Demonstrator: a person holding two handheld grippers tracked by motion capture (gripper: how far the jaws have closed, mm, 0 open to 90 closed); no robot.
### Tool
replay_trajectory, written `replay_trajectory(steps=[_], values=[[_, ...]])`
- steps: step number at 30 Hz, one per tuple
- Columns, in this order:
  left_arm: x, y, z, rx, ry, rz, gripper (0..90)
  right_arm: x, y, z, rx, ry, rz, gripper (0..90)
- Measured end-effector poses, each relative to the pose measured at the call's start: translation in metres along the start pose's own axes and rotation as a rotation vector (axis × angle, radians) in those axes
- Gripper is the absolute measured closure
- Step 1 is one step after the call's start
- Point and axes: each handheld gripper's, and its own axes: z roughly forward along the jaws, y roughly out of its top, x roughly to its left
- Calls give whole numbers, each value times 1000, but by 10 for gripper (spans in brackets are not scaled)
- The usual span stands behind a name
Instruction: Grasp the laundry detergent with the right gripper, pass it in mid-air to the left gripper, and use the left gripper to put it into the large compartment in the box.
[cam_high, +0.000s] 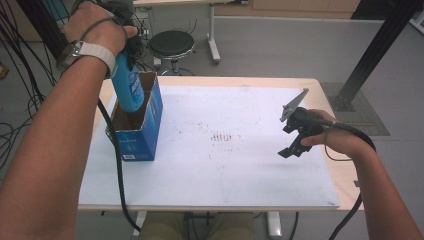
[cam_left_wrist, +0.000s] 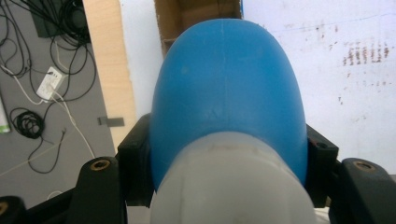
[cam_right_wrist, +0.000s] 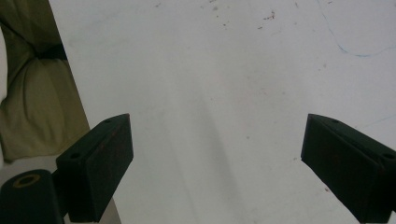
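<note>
High view, upper left: my left gripper (cam_high: 127, 45) clamps the bottle (cam_high: 127, 85) upright, base entering the box (cam_high: 145, 132); my right gripper (cam_high: 292, 142), centre right, rests wide, empty.

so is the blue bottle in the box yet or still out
Partly in. The left gripper holds the blue bottle upright, its lower end past the rim of the open blue box, most of it above.

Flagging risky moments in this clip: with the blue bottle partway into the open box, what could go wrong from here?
1. The blue bottle enters the blue box tilted; it may catch the cardboard rim.
2. The box stands free near the table's left edge, and the right claw rests apart, open and empty; a push could shift or tip the box.
3. The left claw grips the rounded shoulder below the cap; the bottle might slip.
</note>
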Motion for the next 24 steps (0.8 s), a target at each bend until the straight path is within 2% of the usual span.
replay_trajectory(steps=[5, 16, 24], values=[[2, 0, 7, -8, -1, -4, 372, 0, 0, 1, 1, -1, 5, 91], [9, 1, 30, 11, -13, -14, 372, -3, -1, 6, 3, 8, 11, 91], [10, 3, 47, 20, -27, -11, 372, -3, 0, 8, -20, 15, 26, 88]])
